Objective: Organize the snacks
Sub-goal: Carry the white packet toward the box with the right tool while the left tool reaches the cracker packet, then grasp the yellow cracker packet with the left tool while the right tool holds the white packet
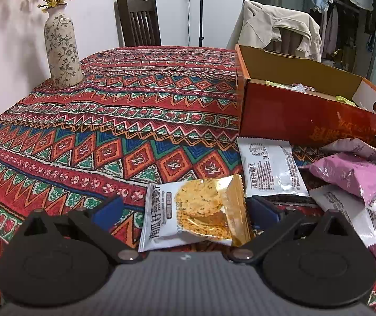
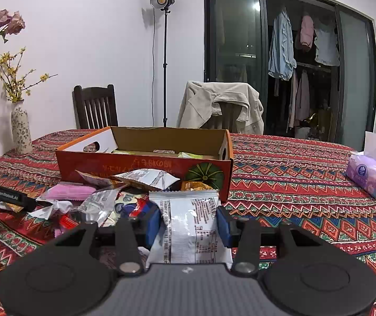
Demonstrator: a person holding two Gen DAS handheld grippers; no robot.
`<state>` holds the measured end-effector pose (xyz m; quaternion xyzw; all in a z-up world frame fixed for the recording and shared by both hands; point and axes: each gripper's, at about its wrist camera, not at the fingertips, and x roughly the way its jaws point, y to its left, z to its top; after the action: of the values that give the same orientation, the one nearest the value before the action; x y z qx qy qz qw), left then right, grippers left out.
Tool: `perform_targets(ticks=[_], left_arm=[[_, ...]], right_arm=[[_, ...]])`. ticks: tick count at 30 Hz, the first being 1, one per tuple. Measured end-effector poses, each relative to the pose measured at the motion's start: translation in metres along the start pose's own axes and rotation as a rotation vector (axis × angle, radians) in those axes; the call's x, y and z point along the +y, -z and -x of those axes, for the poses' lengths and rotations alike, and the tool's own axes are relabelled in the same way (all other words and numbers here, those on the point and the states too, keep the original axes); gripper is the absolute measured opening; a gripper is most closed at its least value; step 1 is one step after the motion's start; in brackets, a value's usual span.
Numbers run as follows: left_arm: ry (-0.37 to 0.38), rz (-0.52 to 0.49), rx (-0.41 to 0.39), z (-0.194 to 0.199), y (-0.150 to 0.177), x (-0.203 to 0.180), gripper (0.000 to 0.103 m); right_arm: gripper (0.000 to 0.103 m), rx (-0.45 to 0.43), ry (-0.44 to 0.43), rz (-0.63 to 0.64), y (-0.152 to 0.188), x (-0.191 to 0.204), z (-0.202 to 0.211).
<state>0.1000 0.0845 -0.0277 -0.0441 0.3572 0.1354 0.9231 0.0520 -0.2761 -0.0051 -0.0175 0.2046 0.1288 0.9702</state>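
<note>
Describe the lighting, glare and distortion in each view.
Left wrist view: fisheye bends the tablecloth stripes; the vase throws a soft shadow on the wall; the crisp packet glints. Right wrist view: dark corner vignette; studio lamp lit; a bright spot reflects in the glass door.

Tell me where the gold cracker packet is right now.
In the left wrist view the gold cracker packet lies on the tablecloth between the left gripper's open fingers, left of the snack pile and nearer the camera than the orange box.
</note>
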Motion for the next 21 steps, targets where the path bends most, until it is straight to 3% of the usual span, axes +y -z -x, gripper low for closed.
perform_targets(ticks=[5, 8, 10, 15, 21], left_arm=[[0.000, 0.014, -0.012, 0.002, 0.002, 0.003, 0.101], [0.006, 0.012, -0.023, 0.005, 0.003, 0.003, 0.091], [0.016, 0.003, -0.033, 0.010, 0.004, 0.003, 0.076], [0.032, -0.008, -0.048, 0.017, 0.008, 0.005, 0.068], [0.044, 0.004, -0.101, 0.030, 0.010, 0.010, 0.068]], right_arm=[[0.045, 0.004, -0.002, -0.003, 0.001, 0.000, -0.003], [0.045, 0.004, -0.004, -0.004, 0.002, 0.000, -0.003], [0.045, 0.004, -0.006, -0.005, 0.002, 0.000, -0.002], [0.045, 0.004, -0.007, -0.006, 0.002, 0.000, -0.002], [0.045, -0.002, -0.008, -0.009, 0.002, -0.001, 0.000]])
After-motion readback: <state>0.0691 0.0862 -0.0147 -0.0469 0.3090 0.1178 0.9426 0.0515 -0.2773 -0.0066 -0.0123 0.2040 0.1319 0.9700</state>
